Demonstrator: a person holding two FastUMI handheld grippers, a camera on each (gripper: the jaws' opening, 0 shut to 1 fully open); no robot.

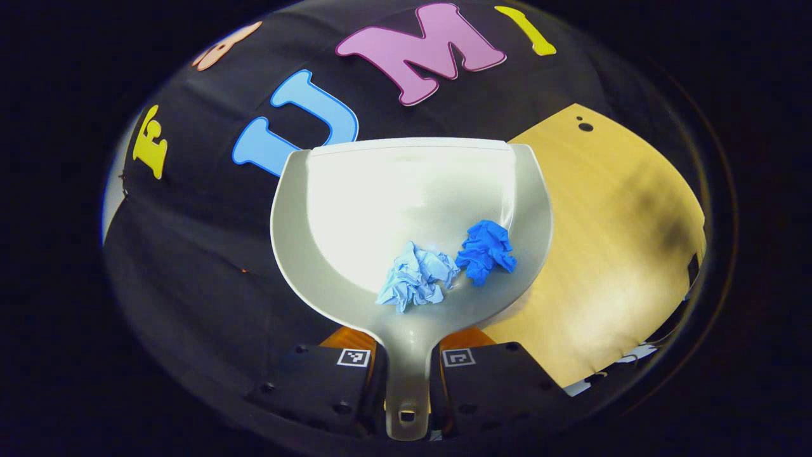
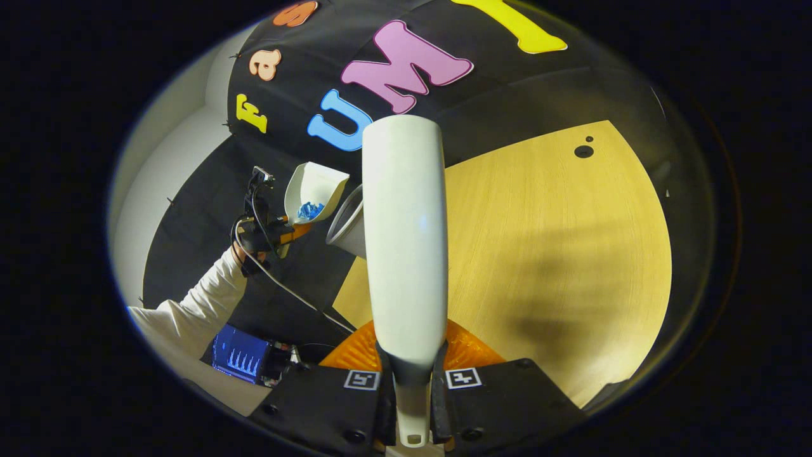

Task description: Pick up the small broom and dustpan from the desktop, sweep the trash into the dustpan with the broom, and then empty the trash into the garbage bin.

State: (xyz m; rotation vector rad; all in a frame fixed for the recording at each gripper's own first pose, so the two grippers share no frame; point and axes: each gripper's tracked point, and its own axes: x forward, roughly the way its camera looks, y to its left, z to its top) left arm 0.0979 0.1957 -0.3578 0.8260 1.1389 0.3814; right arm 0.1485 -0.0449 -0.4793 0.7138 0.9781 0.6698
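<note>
Dustpan (image 1: 406, 209) is held by its handle in the left gripper (image 1: 406, 381), both fingers pressed on it; two paper wads (image 1: 419, 276) (pale and dark blue) lie inside. Broom (image 2: 405, 241) is clamped in the right gripper (image 2: 412, 387) above the desk (image 2: 558, 254). Bin (image 2: 347, 225) is seen beside the raised dustpan.

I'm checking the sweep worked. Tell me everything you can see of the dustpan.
The dustpan is a pale grey, smooth, plastic-looking scoop with raised side walls, a straight front lip and a narrow handle with a hole at its end. The left claw grips that handle between both fingers. Two crumpled balls, light blue and darker blue, lie inside. It is held near the bin.
</note>
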